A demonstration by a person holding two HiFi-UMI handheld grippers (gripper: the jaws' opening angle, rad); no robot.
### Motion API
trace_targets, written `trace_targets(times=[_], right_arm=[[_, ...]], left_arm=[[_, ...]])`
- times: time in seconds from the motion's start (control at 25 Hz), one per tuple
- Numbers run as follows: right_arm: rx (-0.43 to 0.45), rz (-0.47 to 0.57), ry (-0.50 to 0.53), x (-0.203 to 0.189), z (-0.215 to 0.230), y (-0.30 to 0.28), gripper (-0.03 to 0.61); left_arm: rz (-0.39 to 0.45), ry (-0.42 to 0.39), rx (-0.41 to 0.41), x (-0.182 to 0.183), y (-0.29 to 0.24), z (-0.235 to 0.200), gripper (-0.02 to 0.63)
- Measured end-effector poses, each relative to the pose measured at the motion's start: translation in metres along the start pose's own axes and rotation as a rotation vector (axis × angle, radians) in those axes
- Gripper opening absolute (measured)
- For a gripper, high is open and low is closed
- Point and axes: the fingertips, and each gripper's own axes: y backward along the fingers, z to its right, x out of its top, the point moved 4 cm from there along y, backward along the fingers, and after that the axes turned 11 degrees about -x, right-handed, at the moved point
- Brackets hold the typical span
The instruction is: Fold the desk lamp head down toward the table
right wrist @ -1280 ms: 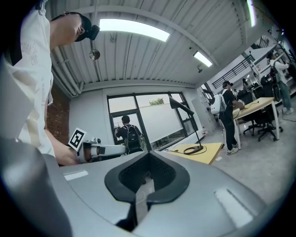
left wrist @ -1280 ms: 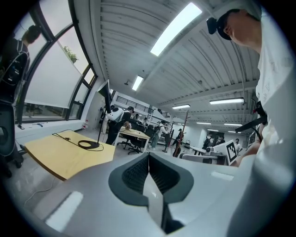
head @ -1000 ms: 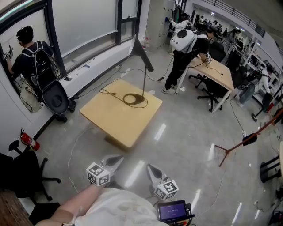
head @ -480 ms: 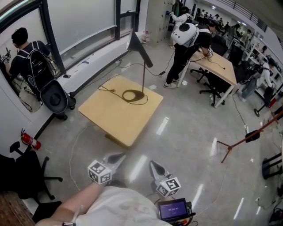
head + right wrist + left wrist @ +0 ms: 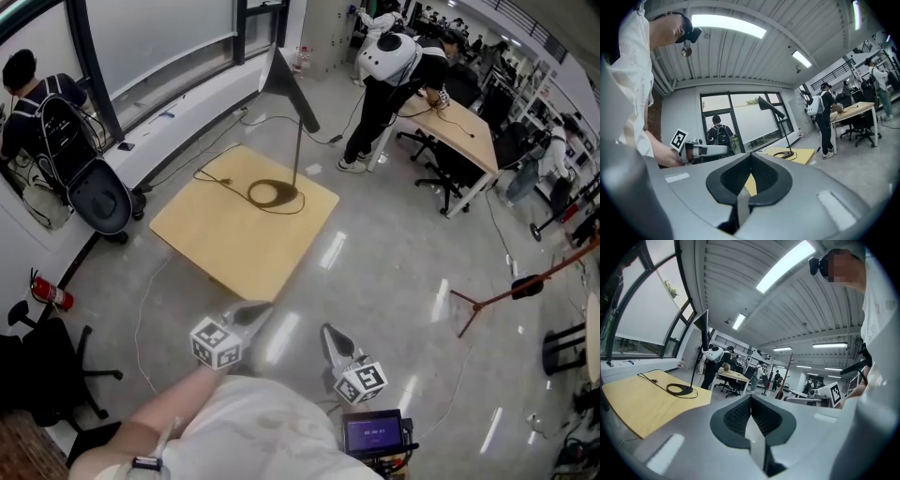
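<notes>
Wooden table carries the desk lamp, head raised, well apart from left gripper and right gripper, jaws together, empty

**Pale wood, polished floor, matt plastic**

The table top looks like pale, matt wood. The grey floor is glossy and mirrors the ceiling lights. The desk lamp is matt black. The left gripper has smooth grey plastic shells and dark ribbed pads.

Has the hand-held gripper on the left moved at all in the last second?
Yes. The left hand-held gripper has come forward toward the wooden table; the strip of floor between its tip and the table's near edge has shrunk.
</notes>
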Motion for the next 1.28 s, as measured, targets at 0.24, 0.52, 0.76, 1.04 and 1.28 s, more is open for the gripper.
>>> trace_targets(times=[0.24, 0.52, 0.76, 1.04, 1.28], right_arm=[[-0.016, -0.006, 0.02, 0.018, 0.014, -0.043, 0.011], [-0.015, -0.006, 0.037, 0.035, 0.023, -0.096, 0.011], [0.0, -0.012, 0.063, 0.045, 0.025, -0.136, 0.011], [0.019, -0.013, 0.068, 0.051, 0.023, -0.162, 0.01], [0.058, -0.036, 0.063, 0.046, 0.015, -0.18, 0.011]], left_arm=[[0.011, -0.001, -0.017, 0.022, -0.018, -0.04, 0.002], [0.02, -0.001, -0.025, 0.041, -0.032, -0.088, 0.002], [0.04, -0.009, -0.011, 0.059, -0.033, -0.122, 0.002], [0.049, -0.004, 0.031, 0.067, -0.019, -0.14, 0.002], [0.05, 0.007, 0.068, 0.066, -0.005, -0.149, 0.002]])
